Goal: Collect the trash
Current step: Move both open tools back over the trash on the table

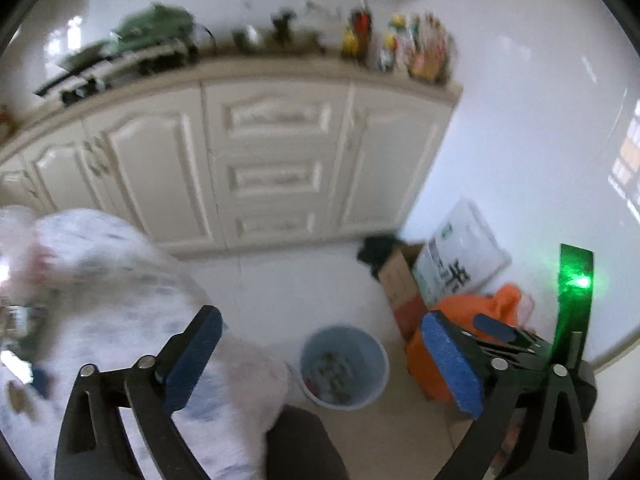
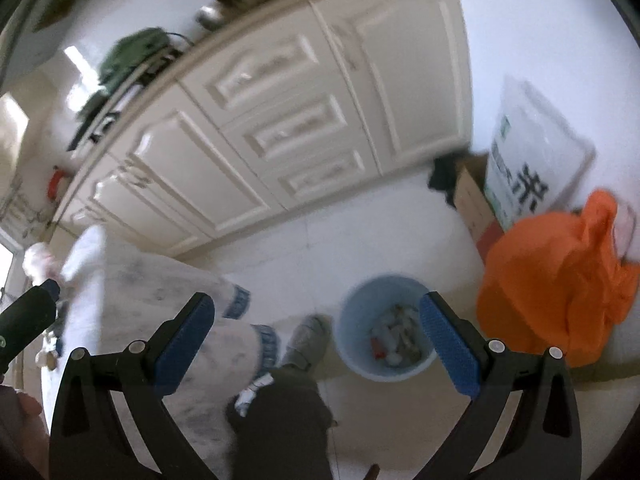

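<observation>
A light blue trash bin with mixed trash inside stands on the pale floor; it also shows in the right wrist view. My left gripper is open and empty, held above the floor, with the bin between its blue pads. The right gripper shows at the right of the left wrist view, over an orange bag. My right gripper is open and empty above the bin, its right pad over the bin's rim. Both views are blurred.
An orange plastic bag, a cardboard box and a white printed sack lie in the corner right of the bin. Cream cabinets run along the wall with clutter on top. A person's patterned trouser legs and slipper stand left of the bin.
</observation>
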A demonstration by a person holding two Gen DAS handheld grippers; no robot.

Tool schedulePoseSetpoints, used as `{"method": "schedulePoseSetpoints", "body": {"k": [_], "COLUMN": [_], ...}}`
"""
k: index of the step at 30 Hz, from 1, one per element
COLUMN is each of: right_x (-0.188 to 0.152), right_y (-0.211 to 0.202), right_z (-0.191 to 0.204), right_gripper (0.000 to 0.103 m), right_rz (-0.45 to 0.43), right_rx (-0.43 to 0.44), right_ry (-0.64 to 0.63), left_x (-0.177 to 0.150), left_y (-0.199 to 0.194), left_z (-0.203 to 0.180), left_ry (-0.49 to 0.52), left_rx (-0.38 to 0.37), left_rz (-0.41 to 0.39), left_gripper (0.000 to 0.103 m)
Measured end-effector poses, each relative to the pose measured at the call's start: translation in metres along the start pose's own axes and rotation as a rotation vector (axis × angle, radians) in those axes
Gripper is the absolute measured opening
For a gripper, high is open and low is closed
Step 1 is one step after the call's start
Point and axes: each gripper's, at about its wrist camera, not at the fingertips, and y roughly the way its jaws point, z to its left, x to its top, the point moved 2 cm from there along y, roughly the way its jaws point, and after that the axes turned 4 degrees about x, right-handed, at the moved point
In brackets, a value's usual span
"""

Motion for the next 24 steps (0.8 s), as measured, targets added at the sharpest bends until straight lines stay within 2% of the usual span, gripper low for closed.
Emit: {"method": "schedulePoseSetpoints", "body": {"k": [7,13,18,24], "right_x": [-0.005,-0.026,-0.047,-0.075], "right_y": [-0.040,-0.065,-0.084,-0.093], "right_z": [0.098,0.182,0.242,0.304], "right_gripper": [0.103,0.103,0.103,0.103], "right_rz": [-0.082,-0.121,-0.183,-0.221], "right_rx": [0.086,0.174,0.227,0.286], "right_ry": [-0.144,-0.290,-0.404,-0.544], "left_x": [-0.056,-0.126,-0.173,-0.222], "left_y": [-0.113,-0.206,-0.256,-0.292], "left_z": [0.072,0.107,0.135,0.160], "left_ry": [-0.049,-0.112,-0.156,-0.230], "left_rx": [0.093,0.172,0.265,0.373], "left_rz": [-0.180,-0.298,-0.374,-0.432], "left_gripper": [0.102,0.102,0.102,0.102]}}
